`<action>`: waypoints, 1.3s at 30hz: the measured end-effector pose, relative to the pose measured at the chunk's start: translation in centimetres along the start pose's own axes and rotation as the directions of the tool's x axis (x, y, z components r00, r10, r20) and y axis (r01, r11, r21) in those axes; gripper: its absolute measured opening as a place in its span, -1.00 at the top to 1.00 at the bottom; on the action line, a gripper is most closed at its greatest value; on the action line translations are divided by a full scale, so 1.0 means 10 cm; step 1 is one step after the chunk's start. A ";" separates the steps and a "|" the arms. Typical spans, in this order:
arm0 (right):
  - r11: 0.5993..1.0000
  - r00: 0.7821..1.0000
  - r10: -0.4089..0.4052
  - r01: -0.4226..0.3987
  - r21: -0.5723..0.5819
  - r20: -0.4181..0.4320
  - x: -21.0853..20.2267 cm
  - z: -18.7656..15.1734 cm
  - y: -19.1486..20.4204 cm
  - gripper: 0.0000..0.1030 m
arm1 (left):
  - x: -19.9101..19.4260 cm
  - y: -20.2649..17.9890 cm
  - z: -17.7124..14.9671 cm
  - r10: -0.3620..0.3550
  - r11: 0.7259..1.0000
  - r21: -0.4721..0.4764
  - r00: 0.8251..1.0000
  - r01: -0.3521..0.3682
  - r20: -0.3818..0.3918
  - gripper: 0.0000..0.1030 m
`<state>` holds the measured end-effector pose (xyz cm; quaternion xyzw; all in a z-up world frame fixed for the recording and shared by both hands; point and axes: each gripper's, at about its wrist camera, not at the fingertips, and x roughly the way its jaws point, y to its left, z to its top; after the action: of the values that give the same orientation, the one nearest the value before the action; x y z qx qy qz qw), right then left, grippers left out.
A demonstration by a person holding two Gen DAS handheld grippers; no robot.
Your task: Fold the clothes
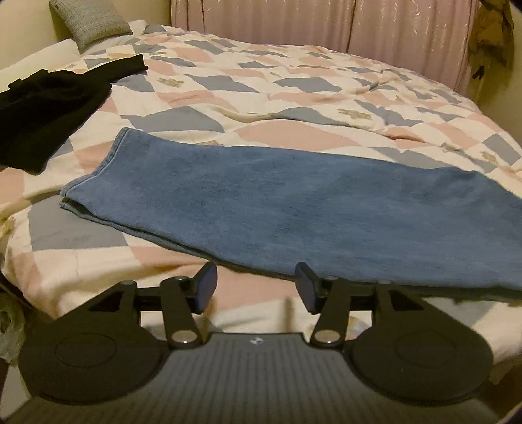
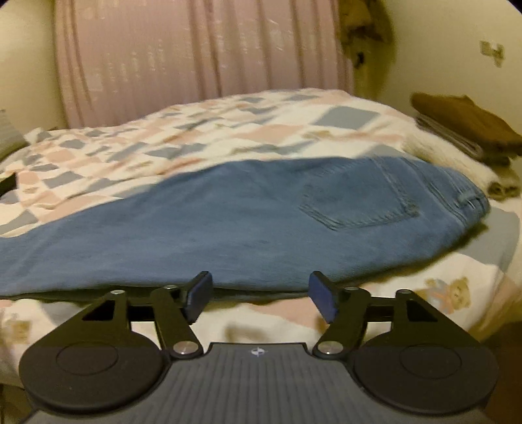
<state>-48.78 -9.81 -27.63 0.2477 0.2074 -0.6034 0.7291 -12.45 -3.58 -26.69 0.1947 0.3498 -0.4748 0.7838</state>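
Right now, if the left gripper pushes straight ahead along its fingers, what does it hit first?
Most likely the jeans. The left gripper is open, its fingers at the near long edge of the denim lying flat on the quilt. Depth is unclear; it may skim just above the fabric.

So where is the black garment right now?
In the left wrist view, the black garment lies at the far left on the patchwork quilt, beyond the hem end of the jeans, below the grey pillow.
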 end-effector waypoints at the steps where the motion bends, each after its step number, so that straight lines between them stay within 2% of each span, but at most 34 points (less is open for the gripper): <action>1: 1.000 1.000 0.005 -0.005 -0.002 0.002 -0.03 0.00 0.03 -0.42 | -0.05 -0.03 -0.01 0.009 1.000 0.007 1.000 -0.009 -0.001 0.04; 6: 1.000 0.999 0.029 -0.029 -0.012 0.014 -0.18 0.00 0.16 -0.54 | -0.24 -0.14 -0.06 0.066 0.997 0.045 0.998 -0.066 0.002 -0.03; 11: 0.998 0.998 0.051 -0.051 -0.021 0.022 -0.31 0.00 0.28 -0.63 | -0.44 -0.11 -0.11 0.056 0.997 0.049 0.998 -0.057 0.029 -0.19; 16: 0.999 0.999 0.050 -0.049 -0.023 0.003 -0.27 -0.04 0.29 -0.64 | -0.58 -0.05 -0.16 0.041 0.998 0.037 0.998 -0.044 0.055 -0.19; 19: 0.999 0.999 0.048 -0.049 -0.025 -0.009 -0.25 -0.07 0.30 -0.64 | -0.61 0.07 -0.21 0.005 1.000 0.017 0.996 -0.006 0.088 -0.15; 21: 0.999 0.999 0.048 -0.048 -0.026 -0.017 -0.24 -0.08 0.30 -0.64 | -0.58 0.19 -0.26 -0.005 1.000 0.001 0.994 0.005 0.109 0.04; 28: 0.999 0.999 0.036 -0.037 -0.027 -0.039 -0.12 -0.12 0.35 -0.63 | -0.27 0.71 -0.27 0.049 0.996 -0.086 0.992 -0.040 0.114 0.05; 32: 0.999 0.999 0.033 -0.034 -0.011 -0.023 0.03 -0.07 0.40 -0.54 | -0.03 1.01 -0.02 0.101 0.987 -0.142 0.981 -0.078 0.163 0.05; 35: 0.999 0.999 0.034 -0.034 -0.013 -0.042 0.18 -0.05 0.44 -0.47 | 0.21 1.20 0.19 0.141 0.978 -0.180 0.972 -0.107 0.189 0.04; 39: 0.999 0.996 0.027 -0.029 -0.019 -0.081 0.36 -0.08 0.49 -0.46 | 0.61 1.42 0.37 0.167 0.965 -0.230 0.973 -0.129 0.157 0.04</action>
<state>-43.28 -11.39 -29.86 0.2672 0.2393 -0.5804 0.7311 3.26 -2.90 -29.03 0.0906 0.3141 -0.3886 0.8614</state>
